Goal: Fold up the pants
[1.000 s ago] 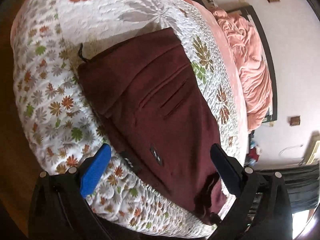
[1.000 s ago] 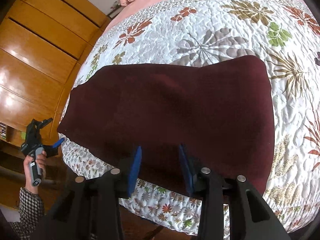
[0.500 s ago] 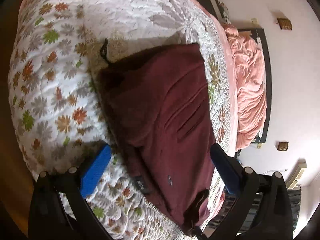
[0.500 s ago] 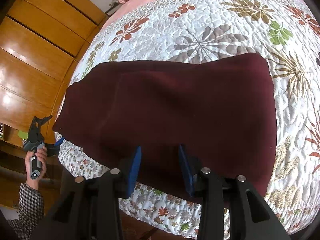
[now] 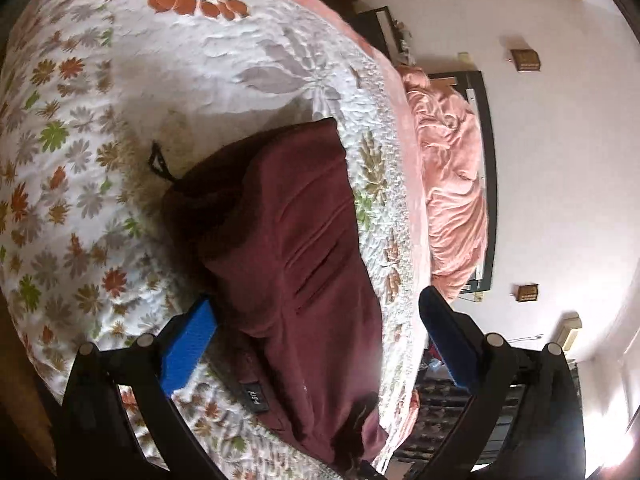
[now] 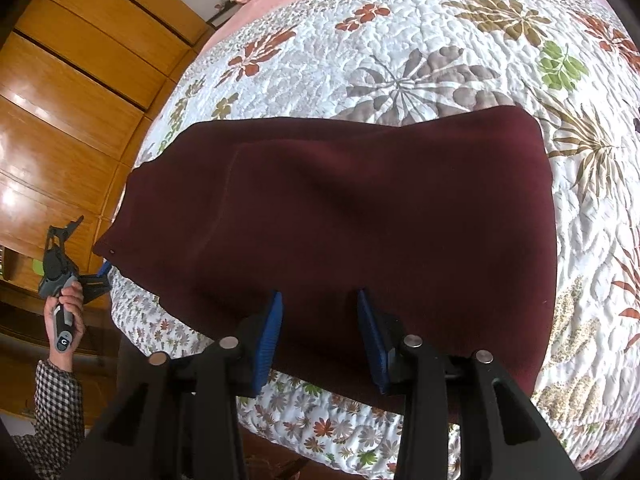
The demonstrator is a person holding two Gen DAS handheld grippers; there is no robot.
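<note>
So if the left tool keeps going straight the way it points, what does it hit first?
Most likely the pants: the maroon cloth lies between the open fingers of the left tool, straight ahead on the quilt. Depth is hard to judge through the fisheye, but nothing else shows in that line.

left gripper [image 5: 316, 320]: jaws spread wide | right gripper [image 6: 319, 320]: jaws partly apart, angled down

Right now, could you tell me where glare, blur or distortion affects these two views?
Left wrist view: window glare whites out the lower right corner; the quilt near the lens is smeared. Right wrist view: sharp, with sheen on the wardrobe; fisheye bulges the pants.
</note>
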